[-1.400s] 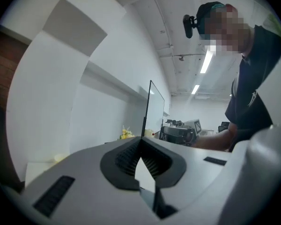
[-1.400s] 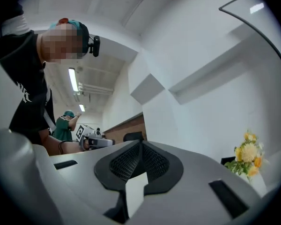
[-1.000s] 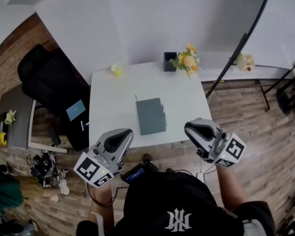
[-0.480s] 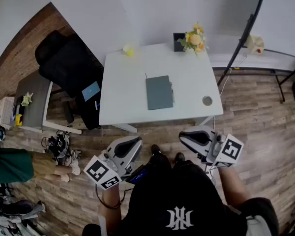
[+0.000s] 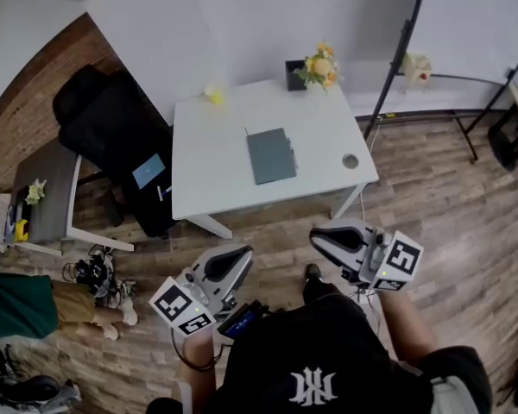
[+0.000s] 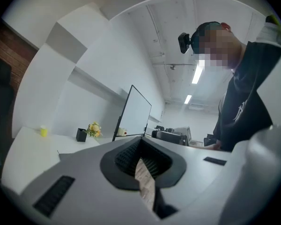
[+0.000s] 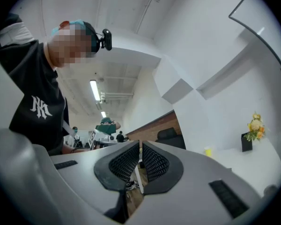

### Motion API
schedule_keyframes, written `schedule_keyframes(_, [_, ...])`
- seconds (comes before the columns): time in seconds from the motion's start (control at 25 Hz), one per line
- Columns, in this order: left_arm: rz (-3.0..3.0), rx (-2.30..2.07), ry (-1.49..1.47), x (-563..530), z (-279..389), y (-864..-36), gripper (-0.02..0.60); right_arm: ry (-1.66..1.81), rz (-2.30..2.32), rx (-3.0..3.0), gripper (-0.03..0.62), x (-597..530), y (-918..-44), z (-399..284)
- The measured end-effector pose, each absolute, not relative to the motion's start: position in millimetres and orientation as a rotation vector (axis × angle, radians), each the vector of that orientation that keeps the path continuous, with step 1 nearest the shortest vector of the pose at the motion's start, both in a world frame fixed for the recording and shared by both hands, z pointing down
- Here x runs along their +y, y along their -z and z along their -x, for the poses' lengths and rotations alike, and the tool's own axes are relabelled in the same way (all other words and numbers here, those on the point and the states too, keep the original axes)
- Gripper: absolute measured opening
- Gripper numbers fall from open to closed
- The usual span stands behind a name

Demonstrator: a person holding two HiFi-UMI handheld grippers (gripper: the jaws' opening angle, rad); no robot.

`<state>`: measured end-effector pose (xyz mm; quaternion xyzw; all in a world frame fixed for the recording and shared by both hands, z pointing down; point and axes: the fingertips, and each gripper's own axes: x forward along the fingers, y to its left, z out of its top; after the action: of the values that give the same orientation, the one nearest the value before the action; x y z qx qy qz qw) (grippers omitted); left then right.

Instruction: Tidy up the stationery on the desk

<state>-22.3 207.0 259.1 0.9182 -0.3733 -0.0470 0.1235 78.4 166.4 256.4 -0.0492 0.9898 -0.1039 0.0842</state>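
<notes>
We stand back from the white desk (image 5: 216, 175), with a strip of wooden floor (image 5: 276, 227) between us and its near edge. Both tongs are held close in front of us, pointing roughly toward the desk. They are well apart from it and touch nothing.

Left gripper (image 5: 238, 251): jaws fully together and empty. Its own view shows the pads meeting at the tip.

Right gripper (image 5: 314, 236): jaws narrow, with only a thin slit between the pads. Nothing is in the slit; we see just floor behind it.

Task item: the grey notebook (image 5: 270, 154) lies flat near the middle of the desk. A thin dark stick (image 5: 246, 131) sits at its far left corner, too small for us to identify.

Rest of the desktop:
- small yellow object (image 5: 214, 96) at the far left corner
- black pot (image 5: 295, 67) at the far edge, yellow-orange flowers (image 5: 318, 64) just beside it
- round hole (image 5: 350, 160) near the right edge

Left of the desk is a black office chair (image 5: 104, 132) with a blue card (image 5: 148, 171) on its seat, then a grey side table (image 5: 45, 192). A black pole (image 5: 395, 54) rises to the right of the desk.
</notes>
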Motion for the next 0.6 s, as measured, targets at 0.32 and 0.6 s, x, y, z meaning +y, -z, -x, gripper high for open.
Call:
schedule_keyframes(0.32, [-2.594,-1.055,0.176,296.1,61.0,-308.2,0.002,0.408,0.349,2.984,0.044,252.0,-285.2,-65.1])
schedule_keyframes(0.6, [-2.640,-1.006,0.149,335.7,45.3,-313.3,0.002,0.405,0.378,3.015,0.044,296.2,-288.0,-71.6])
